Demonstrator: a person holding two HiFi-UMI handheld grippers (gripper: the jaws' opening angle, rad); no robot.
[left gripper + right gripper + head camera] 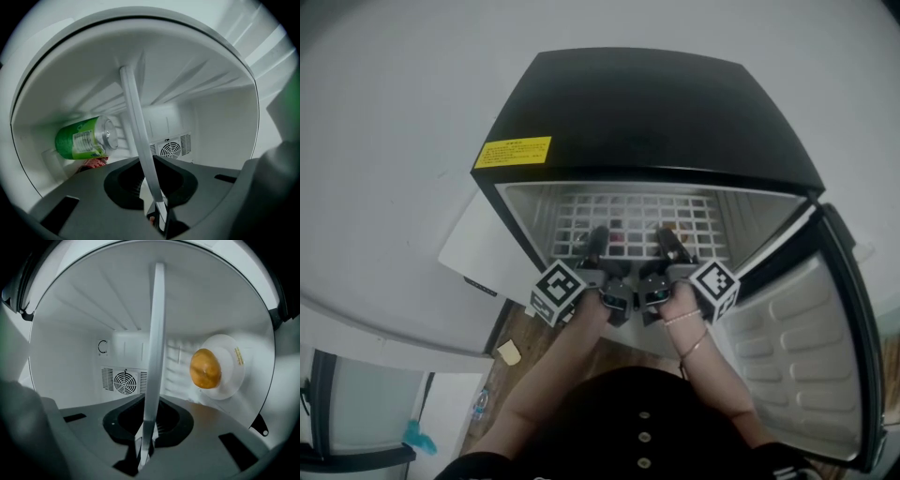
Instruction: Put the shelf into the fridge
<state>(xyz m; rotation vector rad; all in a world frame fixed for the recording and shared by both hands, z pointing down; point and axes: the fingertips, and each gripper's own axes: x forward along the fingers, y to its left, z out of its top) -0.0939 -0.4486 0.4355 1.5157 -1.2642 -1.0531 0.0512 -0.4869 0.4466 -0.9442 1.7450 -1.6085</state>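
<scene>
The fridge (pixel 647 103), a small black cabinet with a white interior, stood with its door (pixel 806 347) swung open to the person's right. The wire-grid shelf (pixel 637 220) lay roughly level and mostly inside the cavity, with its front rail at the mouth of the opening.

The left tongs (pixel 596 242) and the right tongs (pixel 667 240) were side by side near the middle of that rail. Each was closed on the rail, with the white bar pinched between the jaws in its own gripper view. Neither hand was nearer than the other, so the load appeared evenly shared.

The rail's long axis ran side to side across the opening. The body of the shelf extended away from both tongs towards the back wall and its fan vent (pixel 169 149). It is judged that any remaining travel is a straight push inward, with the rail kept square to the side walls.

A green can (pixel 84 137) lay on its side in the cavity. A white plate (pixel 234 366) carried an orange-yellow fruit (pixel 205 368). Both sat to one face of the shelf, apparently beneath the grid, though clearance could not be confirmed.
</scene>
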